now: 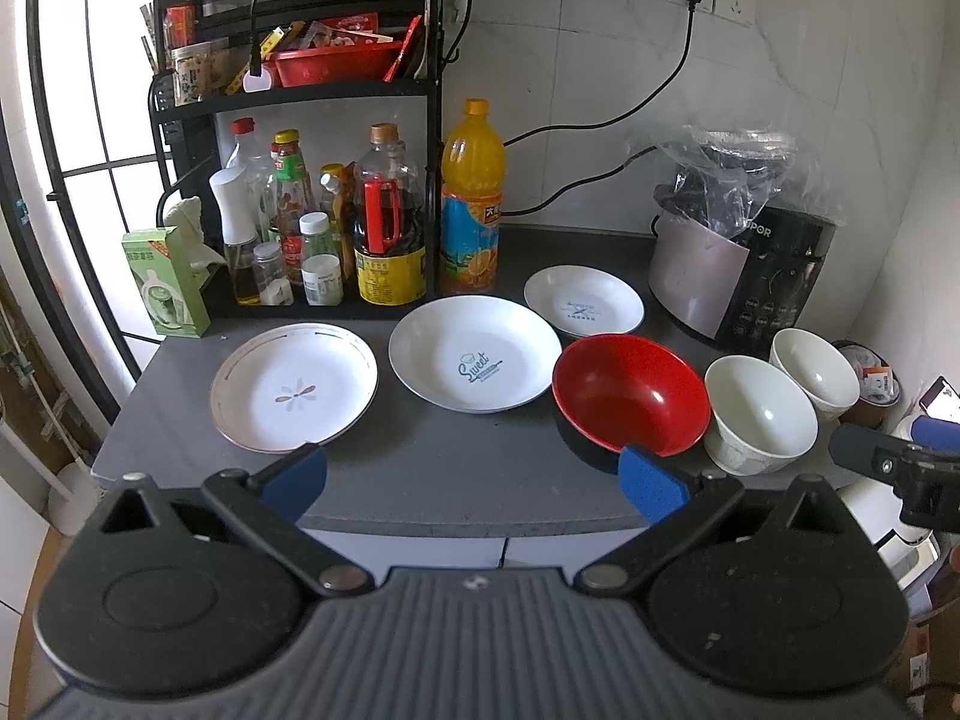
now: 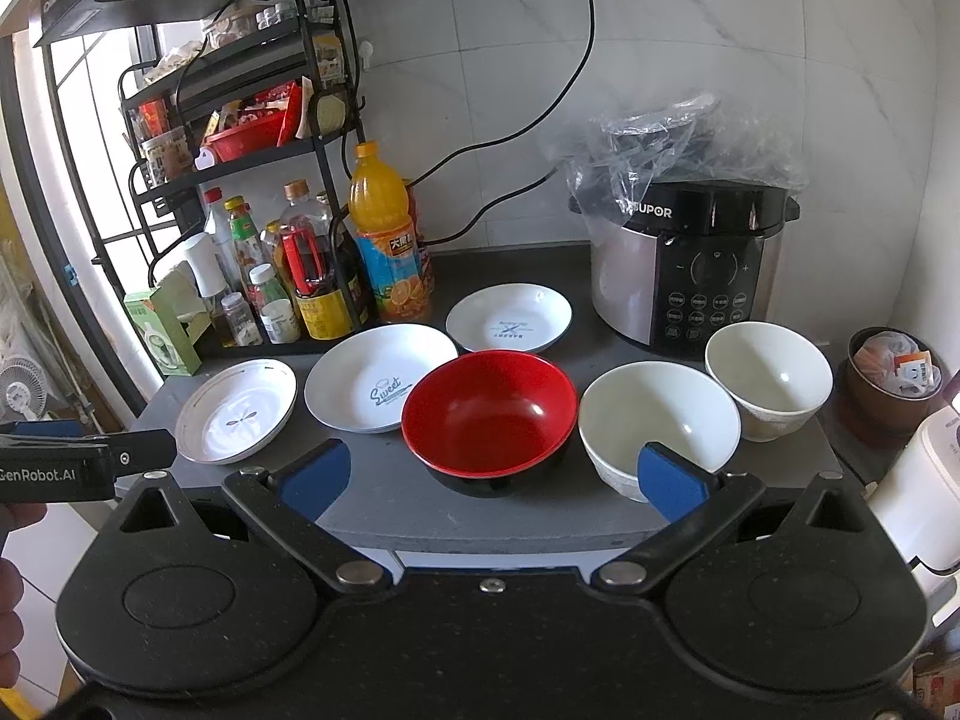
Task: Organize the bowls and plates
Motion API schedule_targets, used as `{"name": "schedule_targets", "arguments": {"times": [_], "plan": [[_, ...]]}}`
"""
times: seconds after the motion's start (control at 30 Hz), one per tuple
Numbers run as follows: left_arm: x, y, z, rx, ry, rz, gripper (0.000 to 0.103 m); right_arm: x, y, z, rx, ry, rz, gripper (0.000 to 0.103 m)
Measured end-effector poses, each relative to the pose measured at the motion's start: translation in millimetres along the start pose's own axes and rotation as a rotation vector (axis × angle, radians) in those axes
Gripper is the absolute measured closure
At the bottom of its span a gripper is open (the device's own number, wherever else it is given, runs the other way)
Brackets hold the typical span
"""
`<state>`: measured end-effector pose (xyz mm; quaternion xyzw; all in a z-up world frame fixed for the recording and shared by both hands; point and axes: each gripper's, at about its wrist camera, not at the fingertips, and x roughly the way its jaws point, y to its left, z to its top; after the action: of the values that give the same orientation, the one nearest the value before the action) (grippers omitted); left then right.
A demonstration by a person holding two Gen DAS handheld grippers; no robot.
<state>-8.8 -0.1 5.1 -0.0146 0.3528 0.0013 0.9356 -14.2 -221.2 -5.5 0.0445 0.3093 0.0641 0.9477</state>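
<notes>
On countertop (image 1: 420, 468): red bowl (image 2: 489, 414) btwn plates, bowls.

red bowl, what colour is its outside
Black outside, red inside; the red bowl shows it best in the right wrist view.

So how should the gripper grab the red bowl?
Probably by the near rim of the red bowl, coming down from above and from the counter's front edge. It sits upright and open, so one finger can go inside and one outside the thin wall. The right gripper, open, is already lined up; the Sweet plate crowds the bowl's left.
</notes>
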Motion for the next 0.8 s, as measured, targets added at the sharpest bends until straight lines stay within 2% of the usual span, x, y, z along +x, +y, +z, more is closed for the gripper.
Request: {"name": "schedule_targets", "arguments": {"times": [0.8], "plan": [[-7.4, 1.9, -3.7, -0.008, -0.011, 0.001, 0.000, -3.8, -2.3, -3.7, 0.002, -0.009, -0.012, 0.000]]}}
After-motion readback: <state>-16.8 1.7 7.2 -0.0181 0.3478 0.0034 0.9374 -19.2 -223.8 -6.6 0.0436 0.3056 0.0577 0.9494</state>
